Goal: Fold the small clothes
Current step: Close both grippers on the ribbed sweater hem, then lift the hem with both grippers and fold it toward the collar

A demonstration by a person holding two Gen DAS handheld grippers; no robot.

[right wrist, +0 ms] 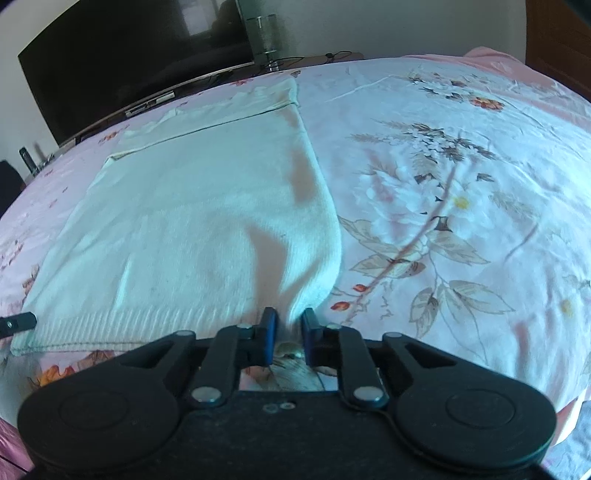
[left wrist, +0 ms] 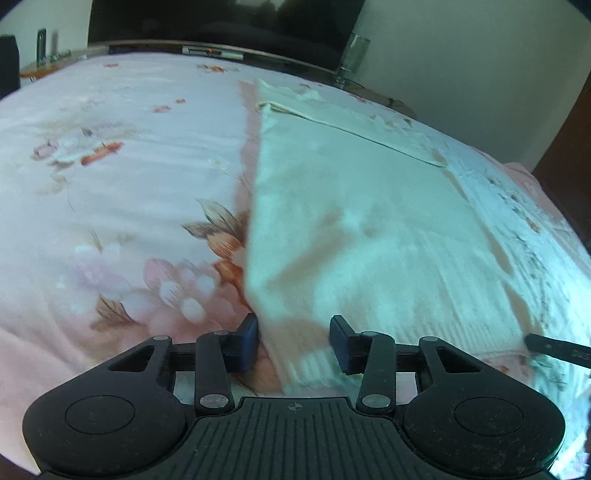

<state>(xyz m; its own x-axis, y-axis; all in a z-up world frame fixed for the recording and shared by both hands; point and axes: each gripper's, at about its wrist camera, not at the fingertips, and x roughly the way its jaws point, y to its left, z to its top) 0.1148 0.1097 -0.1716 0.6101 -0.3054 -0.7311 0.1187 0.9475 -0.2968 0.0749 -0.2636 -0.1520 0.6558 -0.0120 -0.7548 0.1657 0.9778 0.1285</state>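
Observation:
A white knit garment [left wrist: 369, 221] lies flat on the floral bedsheet [left wrist: 110, 184], its ribbed hem toward me and a folded part at the far end. My left gripper [left wrist: 293, 341] straddles the hem's near left corner; its blue pads [left wrist: 247, 343] stand apart with cloth lying between them, not pinched. In the right wrist view the garment [right wrist: 184, 221] bunches into a ridge at its near right corner. My right gripper [right wrist: 289, 332] is shut on that corner. One finger of the other gripper [right wrist: 18, 321] shows at the hem's left end.
The bed is covered by a pink and white flower-print sheet [right wrist: 443, 184]. Behind the bed stands a dark TV screen [right wrist: 129, 74] on a low unit, with a glass cylinder [right wrist: 264, 33] beside it. A dark wooden door [left wrist: 569, 147] is at the right.

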